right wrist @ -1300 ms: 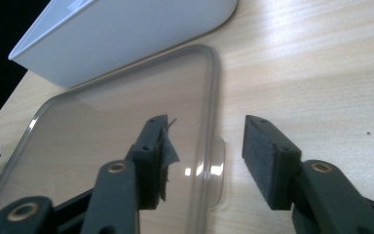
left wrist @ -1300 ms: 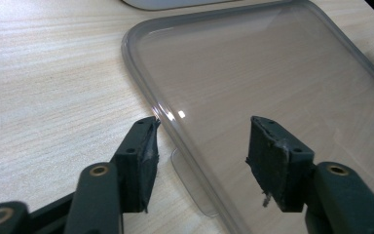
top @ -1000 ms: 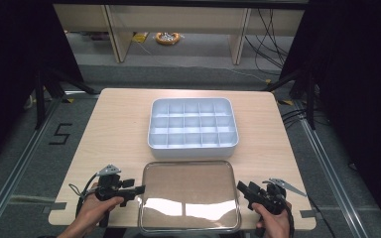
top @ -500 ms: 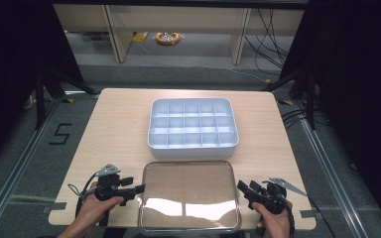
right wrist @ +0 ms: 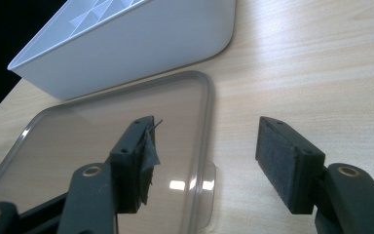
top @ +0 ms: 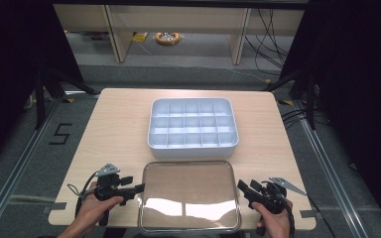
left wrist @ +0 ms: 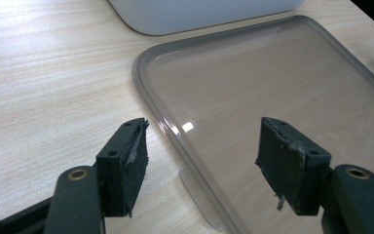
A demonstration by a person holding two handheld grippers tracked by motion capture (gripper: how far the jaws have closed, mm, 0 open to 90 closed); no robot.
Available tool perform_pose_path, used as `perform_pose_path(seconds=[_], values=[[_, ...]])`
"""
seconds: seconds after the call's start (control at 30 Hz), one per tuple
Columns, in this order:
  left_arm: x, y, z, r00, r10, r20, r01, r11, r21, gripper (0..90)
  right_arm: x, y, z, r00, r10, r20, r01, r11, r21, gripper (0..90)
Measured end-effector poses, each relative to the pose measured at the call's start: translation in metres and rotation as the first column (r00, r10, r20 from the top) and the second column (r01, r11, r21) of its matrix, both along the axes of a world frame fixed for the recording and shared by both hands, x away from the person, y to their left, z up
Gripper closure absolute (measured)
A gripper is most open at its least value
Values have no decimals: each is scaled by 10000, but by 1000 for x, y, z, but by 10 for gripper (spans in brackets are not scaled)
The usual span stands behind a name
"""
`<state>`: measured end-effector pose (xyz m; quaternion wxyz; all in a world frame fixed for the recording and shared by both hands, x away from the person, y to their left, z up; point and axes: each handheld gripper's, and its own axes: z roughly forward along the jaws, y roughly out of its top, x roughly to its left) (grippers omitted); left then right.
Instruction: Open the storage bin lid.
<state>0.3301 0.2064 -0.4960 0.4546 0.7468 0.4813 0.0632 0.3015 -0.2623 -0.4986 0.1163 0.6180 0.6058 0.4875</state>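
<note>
A pale wooden table [top: 119, 129] is seen from the high view, with a white divided tray [top: 193, 126] set at its middle, towards the far side. The tray is partitioned into a grid of small compartments. A clear lid [top: 189, 195] is laid flat on the table just near of the tray, its far edge close beside the tray's near wall. The left gripper [top: 135, 188] is held by the left hand [top: 95, 207] at the lid's left edge. In the left gripper view, its jaws are spread wide, with the lid's raised left rim and a small tab on that rim lying between them; nothing is pinched. The right gripper [top: 242, 187] is held by the right hand [top: 273, 222] at the lid's right edge. In the right gripper view, its jaws are likewise spread apart, straddling the right rim and its tab, with one jaw over the lid and the other over bare table. Whether the pads [right wrist: 148, 161] touch the lid cannot be told.
</note>
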Motion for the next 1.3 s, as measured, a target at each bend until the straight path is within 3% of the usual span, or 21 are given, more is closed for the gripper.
perform_pose_path(seconds=[0.1,0.13,0.17,0.23,0.33,0.37,0.43,0.47,0.63,0.7,0.83,0.87,0.9,0.97,1.0,1.03,1.07,1.1,1.2,1.27,1.3], values=[[0,0,0,10000,-30,88,30,10000,-28,349,1,-2,-1,9998,110,190,-101,9989,-459,407],[0,0,1,9999,-30,135,30,10000,3,348,-1,1,2,9998,-110,-167,108,9998,-147,405],[0,0,1,9998,-33,187,32,10000,39,348,0,-1,2,10000,-57,67,62,9979,-639,404],[0,0,1,9998,-17,211,16,10000,54,346,-2,4,4,9995,-193,-268,191,9998,-58,401],[1,1,1,9996,-18,283,15,10000,96,342,1,0,2,9996,72,285,-53,9977,-681,396],[1,1,1,9995,10,306,-12,10000,81,341,-1,3,3,10000,-81,-4,81,9993,-374,394],[1,2,2,9994,59,346,-63,9999,136,340,1,0,2,9996,90,277,-69,9971,-756,389],[2,3,2,9994,39,354,-45,9998,168,339,-1,2,3,10000,-26,-16,26,9987,-509,388],[2,5,2,9990,51,447,-61,9997,222,336,-1,4,4,10000,-51,-65,47,9986,-531,387],[2,5,2,9992,65,387,-73,9998,201,334,0,1,2,9993,102,363,-66,9952,-978,385],[2,7,2,9983,7,583,-21,9997,245,328,0,1,2,9984,273,486,-206,9908,-1338,365],[1,8,2,9981,22,623,-40,9996,293,326,-3,5,5,9998,126,131,-113,9949,-1006,358],[1,9,2,9976,12,688,-32,9996,287,324,-1,2,3,9978,392,532,-309,9884,-1490,352],[1,11,2,9974,-1,727,-23,9995,329,319,-5,7,7,9996,202,205,-177,9928,-1185,341],[1,12,3,9975,10,706,-33,9994,332,316,-3,4,5,9971,535,540,-439,9853,-1649,334],[0,14,3,9972,-42,741,15,9993,371,312,-8,8,9,9998,171,-42,-176,9896,-1430,331],[-1,15,2,9972,-9,754,-17,9994,338,308,-8,7,9,9997,244,-25,-245,9872,-1578,327],[-1,16,2,9964,24,850,-47,9996,267,305,-7,4,7,9980,527,348,-454,9817,-1850,322],[-4,20,3,9960,-112,887,95,9998,195,290,-8,4,7,9967,640,490,-526,9770,-2065,315],[-7,25,5,9959,-294,860,259,9988,409,279,-9,5,8,9964,646,543,-534,9811,-1859,305],[-8,26,5,9955,-230,915,194,9990,399,276,-13,7,10,9988,445,214,-401,9841,-1733,303]])
